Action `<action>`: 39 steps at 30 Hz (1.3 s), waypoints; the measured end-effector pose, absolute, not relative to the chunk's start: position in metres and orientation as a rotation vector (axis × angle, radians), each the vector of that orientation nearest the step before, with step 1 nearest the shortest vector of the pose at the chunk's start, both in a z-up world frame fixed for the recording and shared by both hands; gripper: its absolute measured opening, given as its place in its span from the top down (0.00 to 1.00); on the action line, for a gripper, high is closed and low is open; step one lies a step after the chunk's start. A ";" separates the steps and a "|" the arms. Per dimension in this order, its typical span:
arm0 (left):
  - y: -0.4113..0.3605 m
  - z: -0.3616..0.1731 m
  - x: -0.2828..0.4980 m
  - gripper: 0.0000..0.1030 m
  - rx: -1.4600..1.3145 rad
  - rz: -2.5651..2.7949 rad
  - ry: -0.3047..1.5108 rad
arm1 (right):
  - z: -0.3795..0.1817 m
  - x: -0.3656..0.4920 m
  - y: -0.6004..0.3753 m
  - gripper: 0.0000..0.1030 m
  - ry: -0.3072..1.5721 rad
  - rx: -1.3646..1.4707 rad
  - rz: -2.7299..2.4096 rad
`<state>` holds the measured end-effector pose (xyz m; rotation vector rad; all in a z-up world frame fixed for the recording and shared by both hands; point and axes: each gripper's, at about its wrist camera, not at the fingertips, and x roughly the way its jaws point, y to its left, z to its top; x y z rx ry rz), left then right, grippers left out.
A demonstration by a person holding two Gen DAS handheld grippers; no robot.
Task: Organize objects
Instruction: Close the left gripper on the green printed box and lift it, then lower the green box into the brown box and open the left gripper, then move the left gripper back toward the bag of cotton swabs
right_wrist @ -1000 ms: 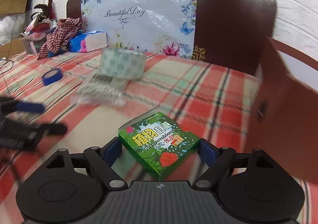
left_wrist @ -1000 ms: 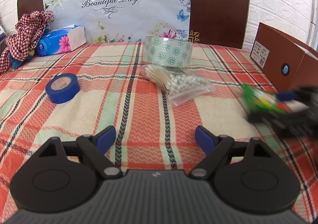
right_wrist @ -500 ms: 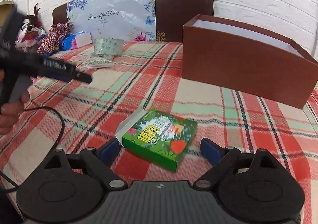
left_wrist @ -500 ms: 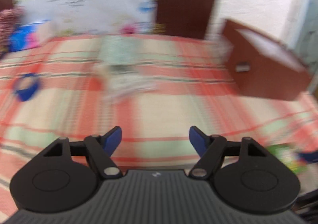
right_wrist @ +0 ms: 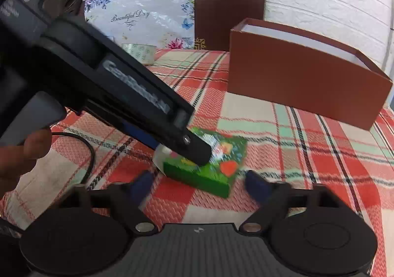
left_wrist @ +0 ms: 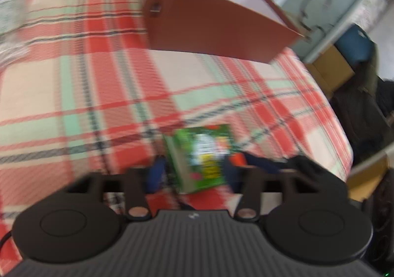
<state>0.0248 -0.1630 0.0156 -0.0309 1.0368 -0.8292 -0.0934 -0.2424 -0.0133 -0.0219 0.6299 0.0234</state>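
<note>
The green box [right_wrist: 209, 168] lies on the plaid tablecloth [right_wrist: 307, 144], outside the brown box [right_wrist: 303, 80] behind it; sorting appears barely begun. The left gripper [left_wrist: 194, 171] is closing around it, though blur hides whether the pads touch. The right gripper [right_wrist: 199, 183] is narrowing, its fingers clear of the packet. A tape roll [right_wrist: 139, 52] waits beyond. Both tools crowd one item.

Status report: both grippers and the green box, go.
Left gripper closing around green box on the cloth. Right gripper closing too, box just ahead, untouched. Brown box beyond, path clear.
</note>
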 end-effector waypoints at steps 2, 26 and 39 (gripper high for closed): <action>-0.168 0.021 0.026 0.66 -0.009 -0.815 1.018 | -0.010 -0.090 -0.244 0.37 0.619 -0.024 -0.009; -0.298 0.112 0.150 0.57 0.082 -0.764 0.712 | 0.044 0.048 -0.355 0.23 0.303 -0.106 -0.268; -0.264 0.108 0.102 0.54 0.110 -0.770 0.637 | 0.037 -0.016 -0.329 0.22 0.222 0.022 -0.293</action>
